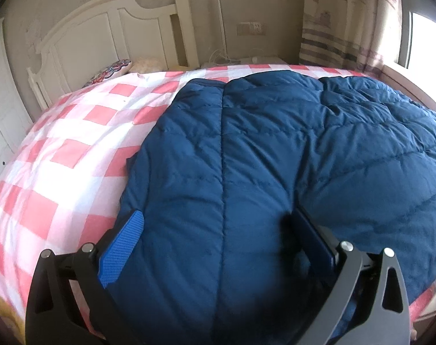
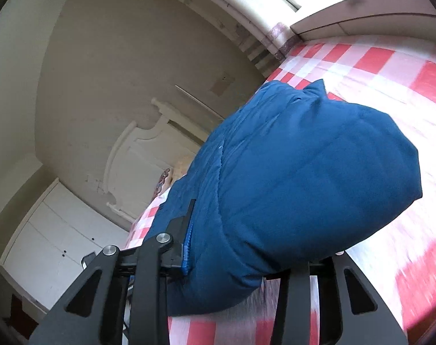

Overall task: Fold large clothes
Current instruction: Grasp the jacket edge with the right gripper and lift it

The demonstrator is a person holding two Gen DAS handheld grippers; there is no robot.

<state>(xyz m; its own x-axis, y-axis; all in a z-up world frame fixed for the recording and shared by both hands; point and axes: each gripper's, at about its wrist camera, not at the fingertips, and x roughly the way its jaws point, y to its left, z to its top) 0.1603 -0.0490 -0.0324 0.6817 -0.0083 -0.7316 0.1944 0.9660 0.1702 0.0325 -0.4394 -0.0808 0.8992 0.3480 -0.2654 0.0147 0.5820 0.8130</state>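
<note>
**Both tools gripping a blue quilted jacket on the bed**

A large blue quilted jacket (image 1: 275,149) lies spread over the pink-and-white checked bedsheet (image 1: 74,132), covering the near and right part of the bed. A stitched seam runs down its middle toward the camera.

The left tool (image 1: 215,224) straddles the near edge of the jacket with its jaws wide apart; padded fabric bulges between the blue-padded finger (image 1: 123,247) and the dark one opposite, filling the gap.

In the right wrist view, the right tool (image 2: 246,230) has a thick bunch of the jacket (image 2: 289,178) between its jaws, raised off the checked sheet (image 2: 390,80). Its far finger is hidden behind the fabric.

A white headboard (image 1: 108,34) stands at the far end of the bed, a striped curtain (image 1: 332,28) by the window.
</note>
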